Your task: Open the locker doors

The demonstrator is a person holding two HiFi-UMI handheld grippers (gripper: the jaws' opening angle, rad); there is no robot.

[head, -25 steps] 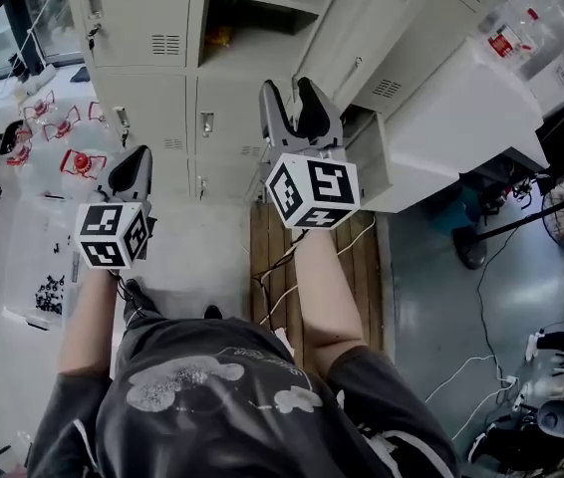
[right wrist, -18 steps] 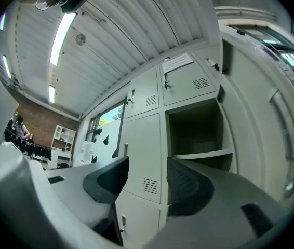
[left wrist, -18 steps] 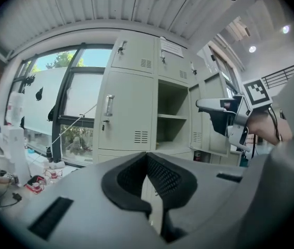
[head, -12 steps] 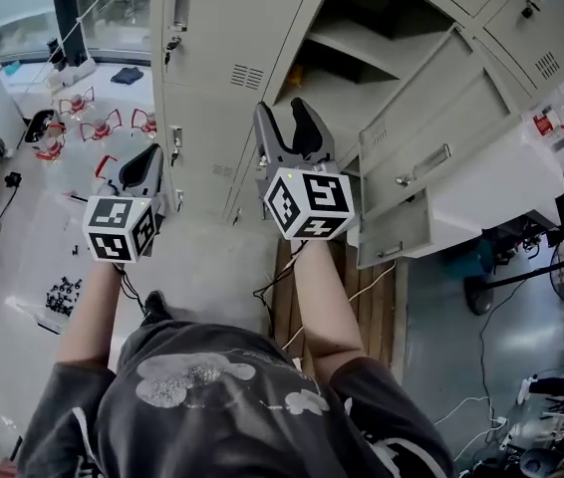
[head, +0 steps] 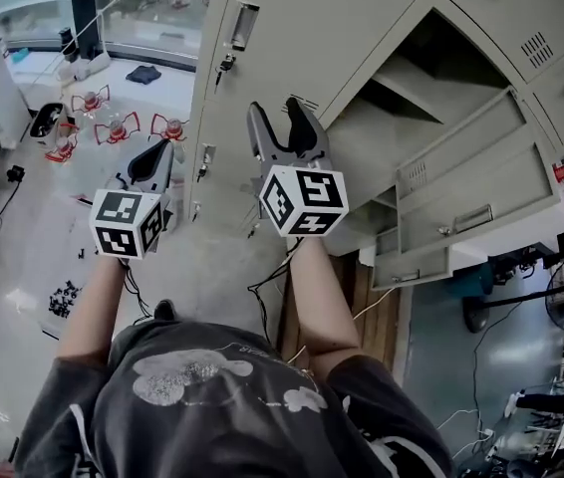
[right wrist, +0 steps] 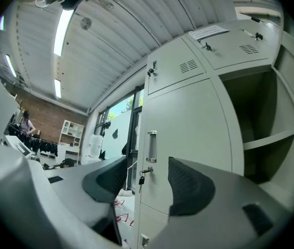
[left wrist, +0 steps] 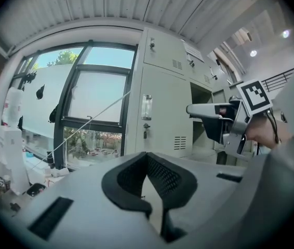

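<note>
**rk:** Head view first: which locker door is next? The open doors [head: 461, 202] off to the right of the right tool [head: 287, 127] are swung out already. I'd say it's the tall closed door [head: 302, 28] straight ahead of both tools.

**mo:** Agreed. The left tool [head: 159, 157] sits just left of the right one, and neither touches the door. In the left gripper view its pads are pinched together at the tips with nothing in them. The handle [left wrist: 146, 107] is ahead of it and higher, well apart.

**rk:** And the right gripper view?

**mo:** Jaws have just been opening and stand well apart, nothing between the pads. The handle [right wrist: 151, 147] lines up in the gap but out ahead, untouched. What looks like a small padlock [right wrist: 142, 179] hangs just under it.

**rk:** So how'll it handle?

**mo:** My guess is thin sheet steel: stiff, light, swinging easily on its hinges. The painted face is slick, so no grip there — hook a jaw into the recessed handle and pull. If that padlock is locked it won't budge — can't tell from here.
</note>
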